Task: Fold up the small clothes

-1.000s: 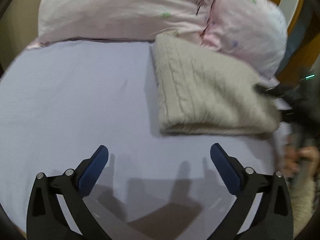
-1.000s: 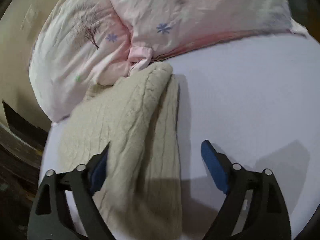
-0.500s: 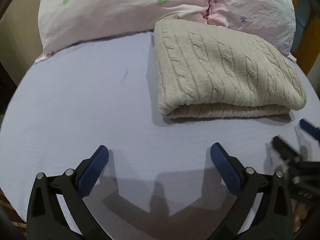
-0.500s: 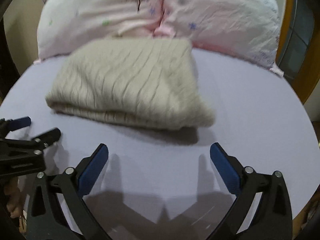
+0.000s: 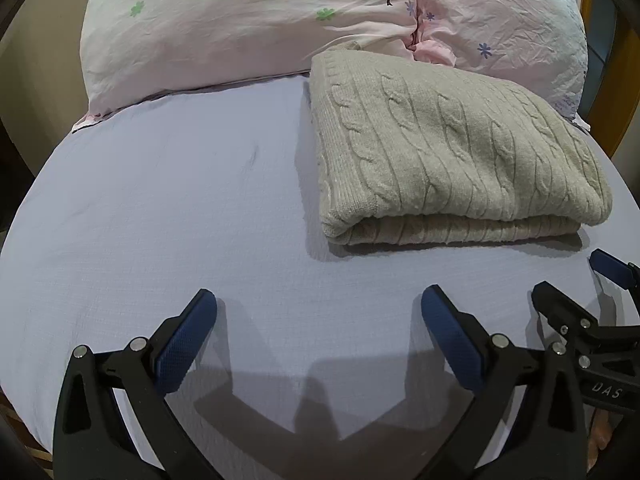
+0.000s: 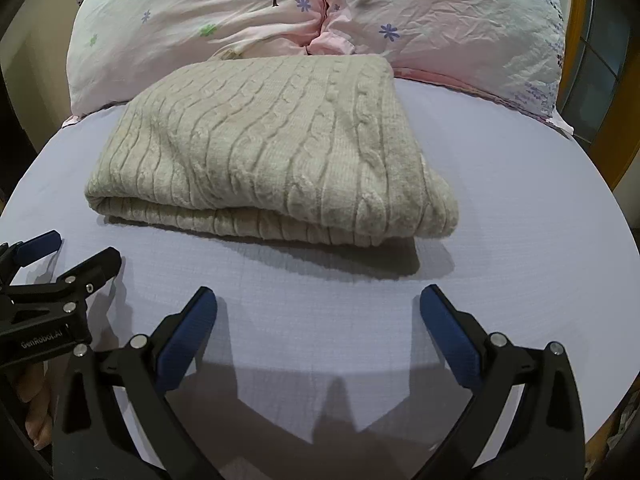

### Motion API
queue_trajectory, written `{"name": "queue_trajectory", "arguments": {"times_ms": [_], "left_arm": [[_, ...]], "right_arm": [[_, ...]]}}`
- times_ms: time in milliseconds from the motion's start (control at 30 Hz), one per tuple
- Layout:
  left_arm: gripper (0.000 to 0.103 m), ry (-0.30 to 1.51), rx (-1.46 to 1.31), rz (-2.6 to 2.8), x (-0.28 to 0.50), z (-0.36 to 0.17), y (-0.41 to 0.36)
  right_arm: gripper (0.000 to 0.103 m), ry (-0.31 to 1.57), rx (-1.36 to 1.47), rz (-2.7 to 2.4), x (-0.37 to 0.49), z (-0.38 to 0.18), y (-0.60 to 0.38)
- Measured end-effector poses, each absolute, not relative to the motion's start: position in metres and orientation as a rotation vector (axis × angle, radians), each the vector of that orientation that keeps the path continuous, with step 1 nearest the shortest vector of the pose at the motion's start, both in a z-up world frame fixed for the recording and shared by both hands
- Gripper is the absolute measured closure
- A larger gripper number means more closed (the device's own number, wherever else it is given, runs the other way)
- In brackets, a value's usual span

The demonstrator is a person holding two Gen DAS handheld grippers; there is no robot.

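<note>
A beige cable-knit sweater (image 5: 448,152) lies folded into a thick rectangle on the lavender bed sheet (image 5: 160,208), its far edge against the pillows. It also shows in the right wrist view (image 6: 272,148). My left gripper (image 5: 318,322) is open and empty, hovering over the sheet in front and to the left of the sweater. My right gripper (image 6: 318,320) is open and empty, just in front of the sweater's folded edge. Each gripper appears at the side of the other's view, the right one (image 5: 576,280) and the left one (image 6: 64,256).
Two pink floral pillows (image 5: 248,20) (image 6: 448,16) lie side by side along the far edge of the bed. A wooden frame (image 6: 624,120) stands past the bed's right side. The sheet (image 6: 520,200) spreads around the sweater.
Both grippers have pulled back from the sweater toward the near side of the bed. The right gripper was over the sweater a second ago and now hovers in front of it.
</note>
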State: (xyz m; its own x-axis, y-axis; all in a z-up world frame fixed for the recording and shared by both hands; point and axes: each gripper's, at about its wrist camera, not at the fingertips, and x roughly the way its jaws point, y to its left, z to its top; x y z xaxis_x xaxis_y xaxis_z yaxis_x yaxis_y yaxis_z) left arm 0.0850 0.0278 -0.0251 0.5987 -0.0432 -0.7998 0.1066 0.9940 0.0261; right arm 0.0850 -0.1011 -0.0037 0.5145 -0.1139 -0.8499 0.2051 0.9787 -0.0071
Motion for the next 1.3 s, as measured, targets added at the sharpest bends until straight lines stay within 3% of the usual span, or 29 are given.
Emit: {"name": "queue_trajectory", "arguments": {"times_ms": [1300], "left_arm": [[0.001,0.913,0.070,-0.082,0.0850,-0.0244,0.0270]], "right_arm": [[0.002,1.012,0.097,-0.189,0.0848,-0.0036,-0.1017]]}}
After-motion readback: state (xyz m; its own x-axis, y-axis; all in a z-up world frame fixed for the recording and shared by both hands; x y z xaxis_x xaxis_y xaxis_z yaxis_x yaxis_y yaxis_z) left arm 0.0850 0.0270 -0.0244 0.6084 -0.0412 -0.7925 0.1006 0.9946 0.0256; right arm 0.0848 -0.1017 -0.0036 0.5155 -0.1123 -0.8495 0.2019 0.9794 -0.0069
